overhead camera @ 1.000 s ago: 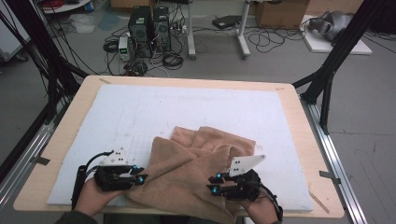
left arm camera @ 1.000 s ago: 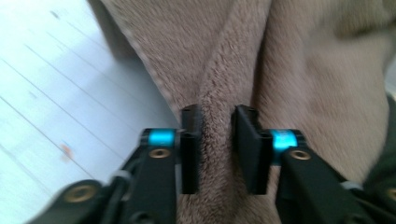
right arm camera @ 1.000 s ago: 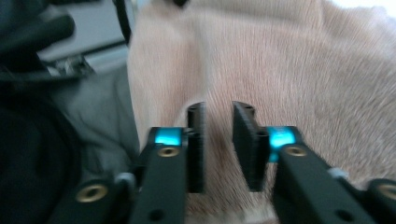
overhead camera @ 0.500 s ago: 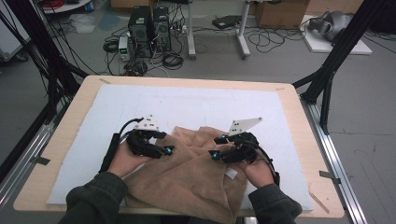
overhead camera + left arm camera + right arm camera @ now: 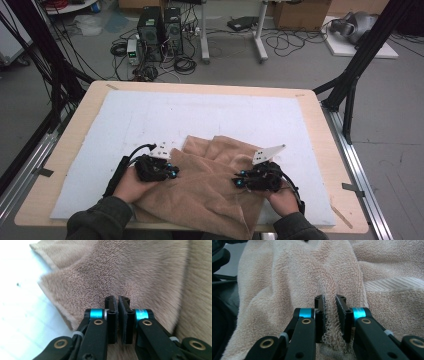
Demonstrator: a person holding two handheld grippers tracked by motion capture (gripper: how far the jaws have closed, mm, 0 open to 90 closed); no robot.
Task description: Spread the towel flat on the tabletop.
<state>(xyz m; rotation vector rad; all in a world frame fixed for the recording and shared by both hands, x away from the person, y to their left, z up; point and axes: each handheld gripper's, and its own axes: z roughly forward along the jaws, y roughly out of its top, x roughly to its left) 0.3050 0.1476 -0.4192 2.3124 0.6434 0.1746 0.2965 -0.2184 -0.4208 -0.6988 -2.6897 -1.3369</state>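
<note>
Our left tongs (image 5: 172, 172) and right tongs (image 5: 236, 181) have just closed, each pinching a towel (image 5: 210, 185) fold. The towel's free bulk lies toward twelve o'clock on the bench (image 5: 90, 105), between both hands.

The rumpled terry-cloth towel (image 5: 210, 185) is plain light brown, tan throughout, with a paler ribbed woven band (image 5: 392, 283) at 3 o'clock in the right gripper view. The foam table mat (image 5: 200, 112) is pale blue-white with faint grey marks. The wooden table top (image 5: 310, 100) shows as a light beige border. The left gripper (image 5: 117, 302) and the right gripper (image 5: 330, 302) are black, each with turquoise metal collars and brass-coloured rivets. The sleeves (image 5: 100, 222) at 6 o'clock are dark olive green.
</note>
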